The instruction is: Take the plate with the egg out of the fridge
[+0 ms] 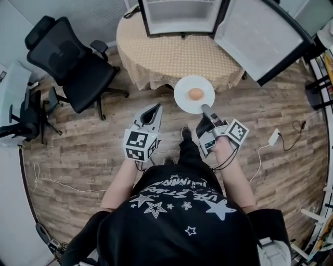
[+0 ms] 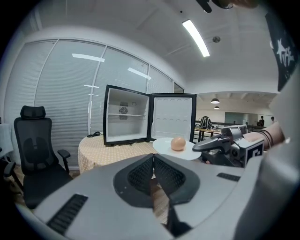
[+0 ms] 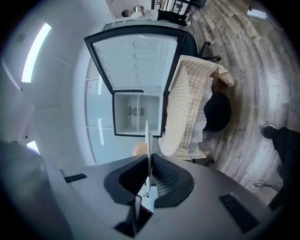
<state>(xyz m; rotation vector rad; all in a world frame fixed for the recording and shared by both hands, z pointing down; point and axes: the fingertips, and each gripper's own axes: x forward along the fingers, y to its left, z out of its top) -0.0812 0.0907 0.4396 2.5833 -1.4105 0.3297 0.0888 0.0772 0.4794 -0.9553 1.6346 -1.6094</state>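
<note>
A white plate [image 1: 186, 85] carrying a brown egg [image 1: 195, 93] hangs level in the air just in front of the round table. My right gripper [image 1: 204, 109] is shut on the plate's near rim. In the right gripper view the plate [image 3: 148, 136] runs edge-on between the jaws, and the egg [image 3: 138, 149] peeks out to its left. The left gripper [image 1: 155, 108] floats beside it to the left, shut and holding nothing. From the left gripper view the plate [image 2: 164, 146] and egg [image 2: 177, 143] sit right of centre. The small fridge [image 1: 179, 15] stands empty with its door [image 1: 260, 36] swung wide.
The fridge rests on a round table with a dotted yellow cloth [image 1: 166, 57]. A black office chair [image 1: 73, 62] stands to the left on the wooden floor. A white power adapter and cable [image 1: 273, 137] lie on the floor at the right.
</note>
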